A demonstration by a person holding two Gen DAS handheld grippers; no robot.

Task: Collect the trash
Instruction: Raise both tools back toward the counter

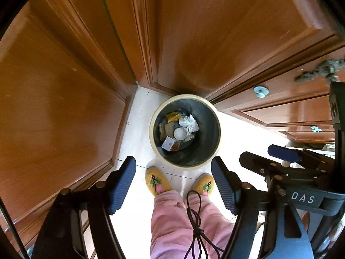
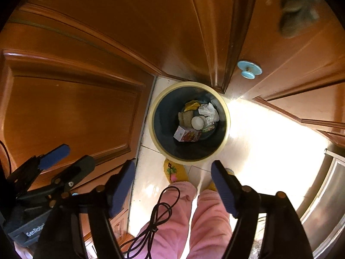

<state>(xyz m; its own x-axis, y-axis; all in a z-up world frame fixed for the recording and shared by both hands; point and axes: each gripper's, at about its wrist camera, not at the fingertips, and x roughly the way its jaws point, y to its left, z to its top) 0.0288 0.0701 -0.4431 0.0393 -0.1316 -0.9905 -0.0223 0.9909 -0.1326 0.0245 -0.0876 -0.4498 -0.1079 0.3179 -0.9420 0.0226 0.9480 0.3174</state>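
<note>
A round trash bin (image 1: 185,165) with a cream rim and dark liner stands on the pale floor in a corner of wooden doors. At its bottom lie crumpled white paper (image 1: 188,123), a yellow wrapper (image 1: 172,116), a white round lid (image 1: 180,133) and a small printed carton (image 1: 169,143). My left gripper (image 1: 173,185) hangs open and empty above the bin's near side. My right gripper (image 2: 173,185) is also open and empty over the same bin (image 2: 189,161), where the paper (image 2: 208,112) and the carton (image 2: 185,135) show again. Each gripper shows at the edge of the other's view.
Brown wooden doors and cabinet fronts with pale blue knobs (image 2: 249,69) close in the bin at the back and left. A person's pink trouser legs, yellow slippers (image 1: 156,181) and a dangling black cable (image 1: 194,215) are just below. A shiny metal surface (image 2: 327,194) lies at the right.
</note>
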